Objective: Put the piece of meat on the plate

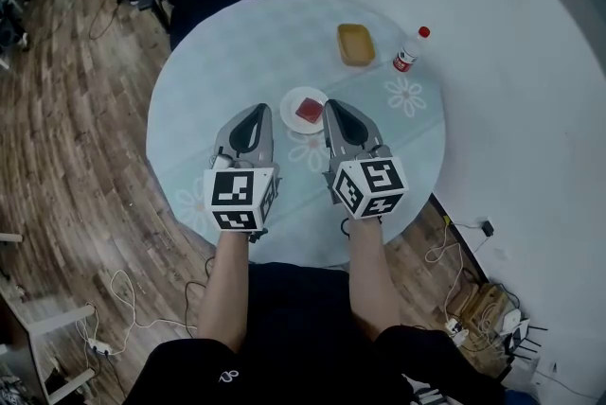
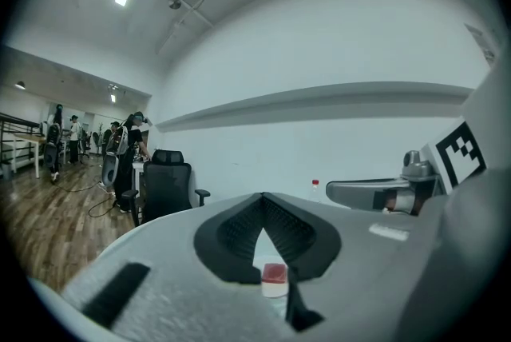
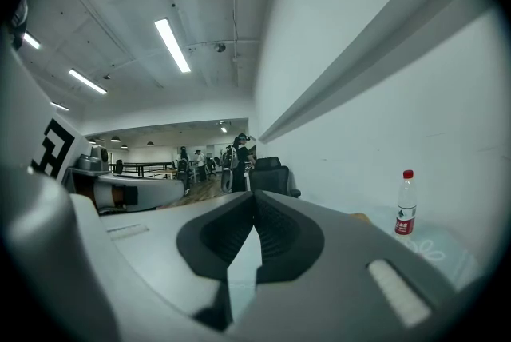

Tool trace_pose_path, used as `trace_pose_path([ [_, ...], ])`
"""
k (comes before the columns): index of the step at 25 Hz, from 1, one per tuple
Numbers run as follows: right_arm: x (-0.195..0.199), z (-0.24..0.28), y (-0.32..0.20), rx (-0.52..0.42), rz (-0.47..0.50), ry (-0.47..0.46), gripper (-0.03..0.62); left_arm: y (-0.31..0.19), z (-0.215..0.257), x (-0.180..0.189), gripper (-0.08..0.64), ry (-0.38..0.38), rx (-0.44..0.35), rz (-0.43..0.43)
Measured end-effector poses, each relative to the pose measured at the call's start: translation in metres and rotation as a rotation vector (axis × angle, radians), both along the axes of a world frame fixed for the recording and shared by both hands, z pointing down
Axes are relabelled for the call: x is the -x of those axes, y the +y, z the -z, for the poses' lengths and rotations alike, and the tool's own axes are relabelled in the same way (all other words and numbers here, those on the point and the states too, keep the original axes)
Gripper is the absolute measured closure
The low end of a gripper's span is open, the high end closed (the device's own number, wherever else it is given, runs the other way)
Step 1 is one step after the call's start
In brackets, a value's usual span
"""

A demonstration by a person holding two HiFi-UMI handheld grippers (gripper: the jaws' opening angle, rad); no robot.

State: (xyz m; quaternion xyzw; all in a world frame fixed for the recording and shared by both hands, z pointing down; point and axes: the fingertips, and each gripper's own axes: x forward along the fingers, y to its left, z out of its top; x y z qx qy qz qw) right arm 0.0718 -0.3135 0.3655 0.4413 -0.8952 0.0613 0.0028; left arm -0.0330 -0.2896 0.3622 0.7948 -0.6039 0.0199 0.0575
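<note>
Left tool [image 1: 259,113] closed, empty. Right tool [image 1: 331,106] closed, empty. Meat [image 1: 310,111] sits on plate [image 1: 291,97], mid-counter [image 1: 227,53], between both tool tips. Left gripper view: jaws mask most of the plate.

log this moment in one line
meat: on plate | left gripper: shut, empty | right gripper: shut, empty | task: looks done

so the grey-and-black left gripper [image 1: 261,111] and grey-and-black right gripper [image 1: 330,106] sit side by side out front on bare forearms [image 1: 227,285], both pairs of jaws pinched shut, empty
</note>
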Motion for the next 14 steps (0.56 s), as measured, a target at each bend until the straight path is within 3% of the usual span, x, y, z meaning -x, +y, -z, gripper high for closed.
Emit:
trace_pose_path([
  [14, -0.010, -0.007, -0.002, 0.007, -0.009, 0.010, 0.583, 0.004, -0.016, -0.011, 0.563, 0.058, 0.029, -0.028],
])
